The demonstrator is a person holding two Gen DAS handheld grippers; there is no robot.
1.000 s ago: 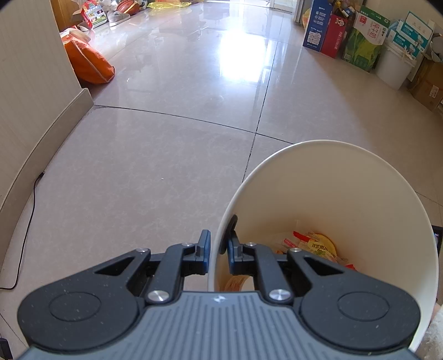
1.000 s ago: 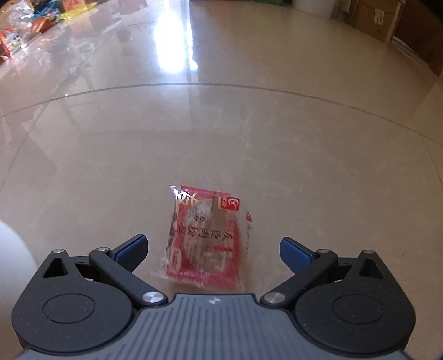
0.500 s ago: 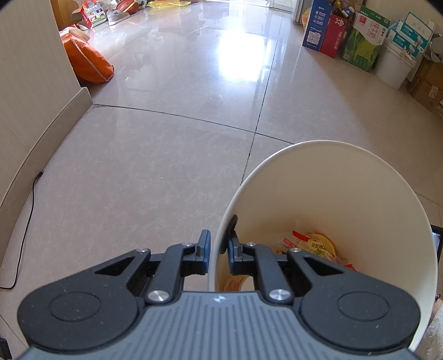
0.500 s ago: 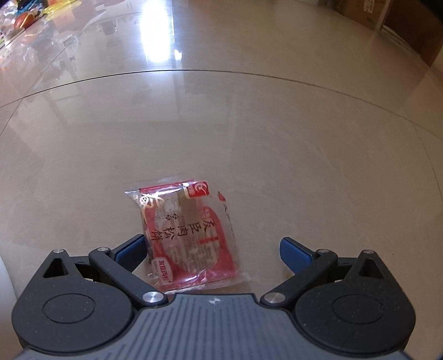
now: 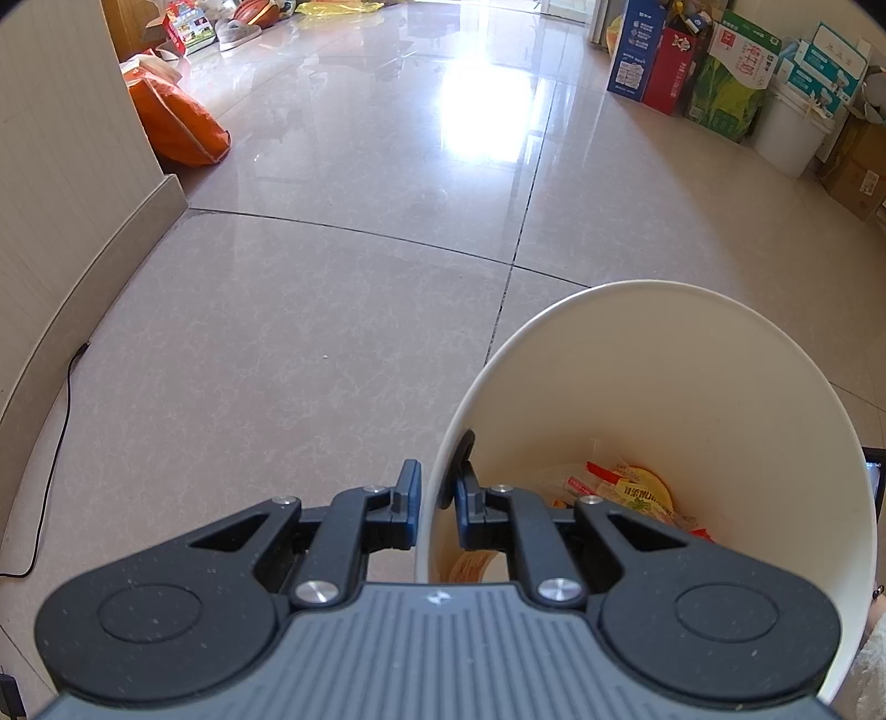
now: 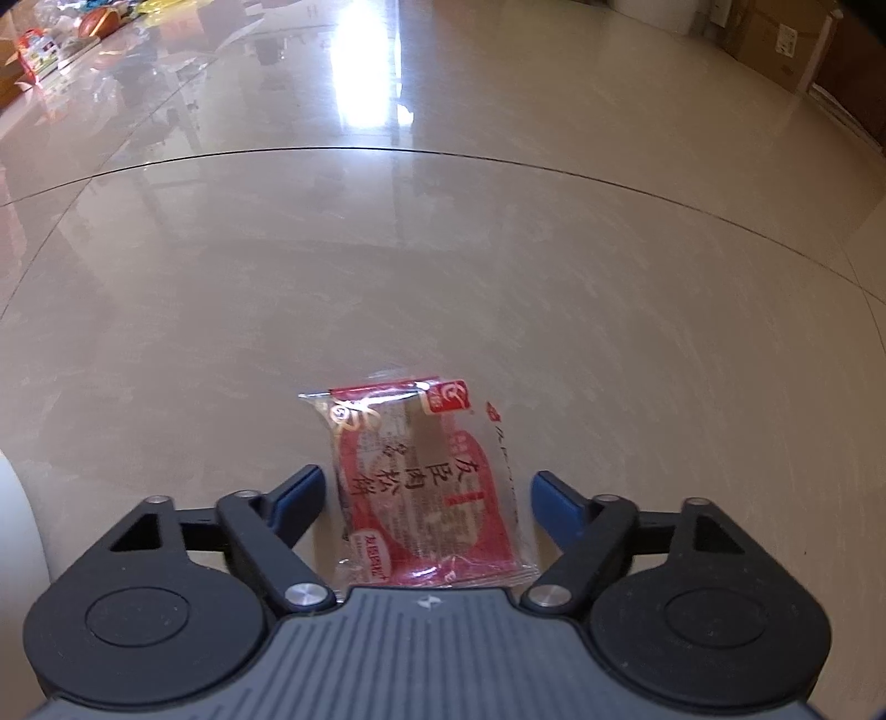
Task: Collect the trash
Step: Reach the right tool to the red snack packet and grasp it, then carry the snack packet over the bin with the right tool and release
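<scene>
In the left wrist view my left gripper (image 5: 434, 493) is shut on the near rim of a white bucket (image 5: 720, 399), one finger outside and one inside. Several snack wrappers (image 5: 626, 490) lie at the bucket's bottom. In the right wrist view a red and clear snack packet (image 6: 426, 482) lies flat on the tiled floor between the blue pads (image 6: 554, 498) of my right gripper (image 6: 426, 495). Its jaws are closing, and both pads stand a small gap off the packet's edges. The white bucket's side (image 6: 16, 515) shows at the left edge.
A wall with a skirting board (image 5: 83, 288) and a black cable (image 5: 52, 459) runs along the left. An orange bag (image 5: 177, 124) sits by the wall corner. Cardboard boxes (image 5: 720, 72) and a white pail (image 5: 789, 133) line the far right. Toys (image 6: 39, 50) lie far left.
The right gripper's jaws have come inward around the packet, which now lies centred between the pads. The left gripper and bucket have not moved.
</scene>
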